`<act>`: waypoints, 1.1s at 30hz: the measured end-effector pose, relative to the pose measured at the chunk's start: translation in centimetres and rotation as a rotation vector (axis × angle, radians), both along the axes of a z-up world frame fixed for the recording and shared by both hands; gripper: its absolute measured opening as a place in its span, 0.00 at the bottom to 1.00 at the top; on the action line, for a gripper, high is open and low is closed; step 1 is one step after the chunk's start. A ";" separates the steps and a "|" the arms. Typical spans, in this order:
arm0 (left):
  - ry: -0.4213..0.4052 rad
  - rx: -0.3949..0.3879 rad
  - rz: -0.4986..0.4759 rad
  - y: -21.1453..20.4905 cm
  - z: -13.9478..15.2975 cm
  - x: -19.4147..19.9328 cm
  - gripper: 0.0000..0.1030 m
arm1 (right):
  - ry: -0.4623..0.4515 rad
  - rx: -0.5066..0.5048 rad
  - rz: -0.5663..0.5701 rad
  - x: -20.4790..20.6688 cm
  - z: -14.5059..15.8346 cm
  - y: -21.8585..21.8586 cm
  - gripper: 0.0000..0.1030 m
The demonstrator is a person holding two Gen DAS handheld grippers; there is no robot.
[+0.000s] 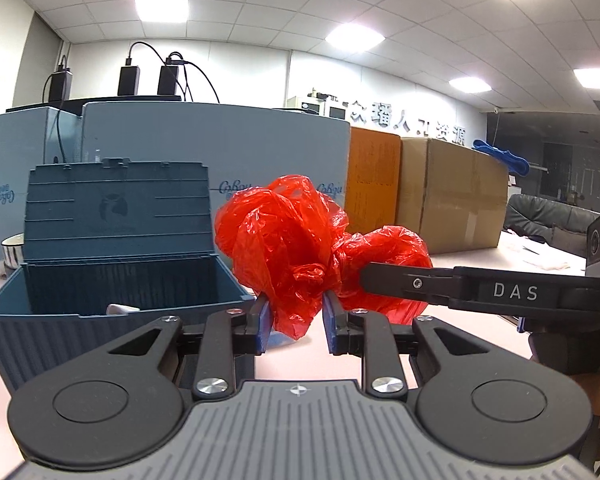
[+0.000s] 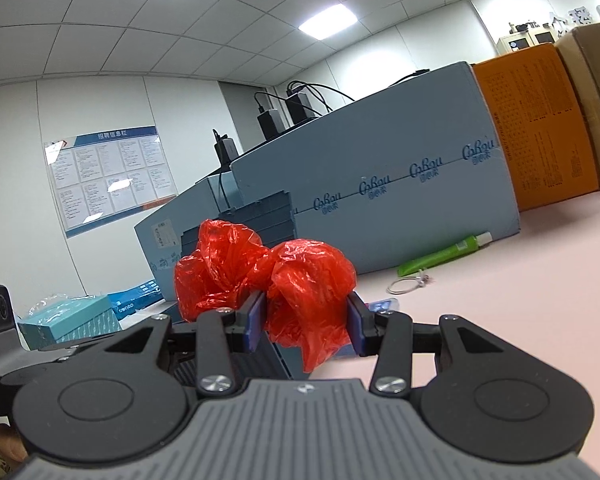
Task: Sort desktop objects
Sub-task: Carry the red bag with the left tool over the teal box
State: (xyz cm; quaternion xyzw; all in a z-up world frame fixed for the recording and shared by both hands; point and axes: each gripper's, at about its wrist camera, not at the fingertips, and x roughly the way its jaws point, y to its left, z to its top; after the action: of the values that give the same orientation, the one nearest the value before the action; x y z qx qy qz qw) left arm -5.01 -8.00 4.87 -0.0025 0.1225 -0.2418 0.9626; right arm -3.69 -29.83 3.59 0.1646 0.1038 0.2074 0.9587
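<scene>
Beside the open blue storage box (image 1: 112,280), a crumpled red plastic bag (image 1: 284,240) clenched by both left claw (image 1: 296,320) and right claw (image 2: 306,322).

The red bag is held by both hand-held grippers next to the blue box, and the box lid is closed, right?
Not quite. The box lid is open, standing upright behind it, as the left wrist view shows. The rest holds: the left hand-held gripper and right hand-held gripper both pinch the red bag beside the box.

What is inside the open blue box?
Inside the blue box, only a small white object peeks above the front rim. The front wall hides the floor and anything else.
</scene>
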 end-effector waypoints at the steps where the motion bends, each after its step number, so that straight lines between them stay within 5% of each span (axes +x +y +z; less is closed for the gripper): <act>1: 0.000 -0.002 0.003 0.2 0.1 0.1 0.21 | -0.002 -0.001 0.002 0.1 0.1 0.2 0.44; 33: -0.015 -0.033 0.118 6.3 0.2 2.2 0.21 | -0.021 -0.016 0.087 4.1 0.7 6.7 0.46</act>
State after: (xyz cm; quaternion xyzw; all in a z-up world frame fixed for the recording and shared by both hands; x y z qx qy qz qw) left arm -2.80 -1.70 5.06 -0.0239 0.1107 -0.1865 0.9759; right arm 0.44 -23.14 4.28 0.1501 0.1024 0.2500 0.9510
